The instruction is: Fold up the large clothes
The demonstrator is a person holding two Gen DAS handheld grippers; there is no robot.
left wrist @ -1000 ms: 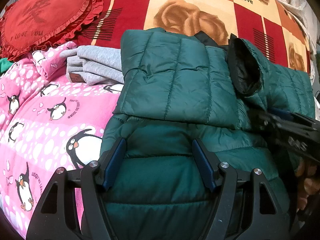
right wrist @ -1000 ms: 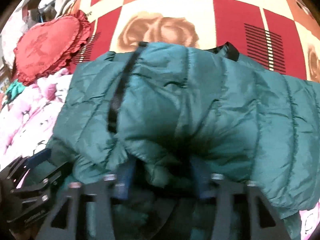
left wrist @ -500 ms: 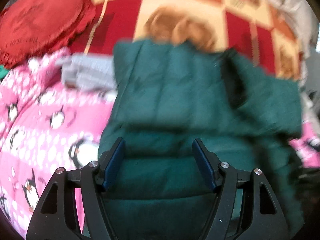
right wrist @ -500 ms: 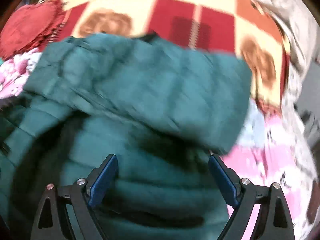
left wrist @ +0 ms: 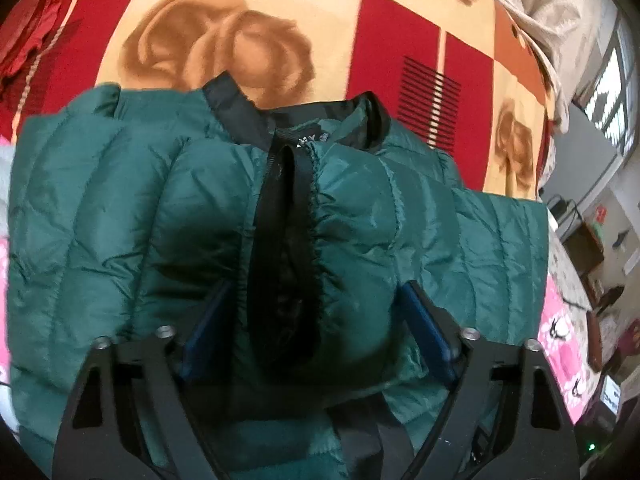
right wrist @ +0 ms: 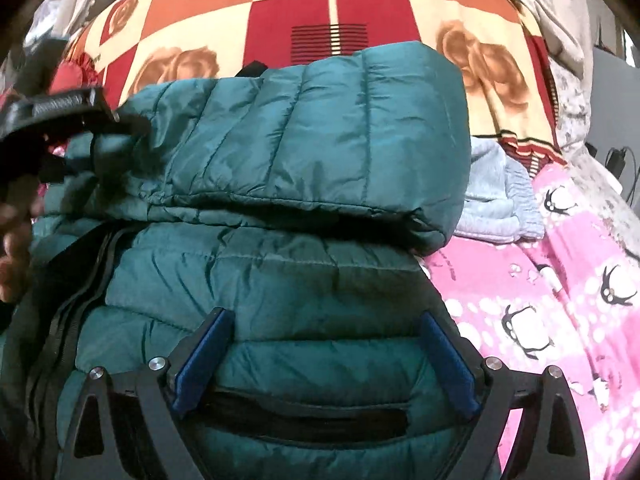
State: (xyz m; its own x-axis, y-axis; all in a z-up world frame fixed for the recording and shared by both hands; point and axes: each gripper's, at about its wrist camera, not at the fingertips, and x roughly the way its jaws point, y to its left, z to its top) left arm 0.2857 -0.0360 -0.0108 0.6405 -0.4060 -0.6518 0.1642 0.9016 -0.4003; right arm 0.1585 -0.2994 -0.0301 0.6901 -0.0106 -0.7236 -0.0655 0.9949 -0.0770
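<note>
A dark green quilted jacket (left wrist: 100,220) lies on the bed, one part of it folded across its body (right wrist: 320,128). My left gripper (left wrist: 316,320) is shut on a thick bunch of the jacket, where black lining and zip tape (left wrist: 280,240) show between the blue pads. The black collar (left wrist: 360,112) lies just beyond it. In the right wrist view the left gripper (right wrist: 60,108) grips the folded part's left end. My right gripper (right wrist: 324,352) stands open over the jacket's lower body, above a dark pocket slit (right wrist: 304,412), its pads wide apart and pressing on nothing.
Behind the jacket spreads a red and cream rose blanket (left wrist: 220,40). A pink penguin blanket (right wrist: 560,280) covers the bed at the right, with a folded pale blue garment (right wrist: 496,200) on it. A red frilled cushion (right wrist: 76,76) sits far left. A person's hand (right wrist: 12,248) shows at the left edge.
My left gripper has swung right and up with the jacket in it, now facing the collar. My right gripper let go of bunched fabric, spread wider and moved right.
</note>
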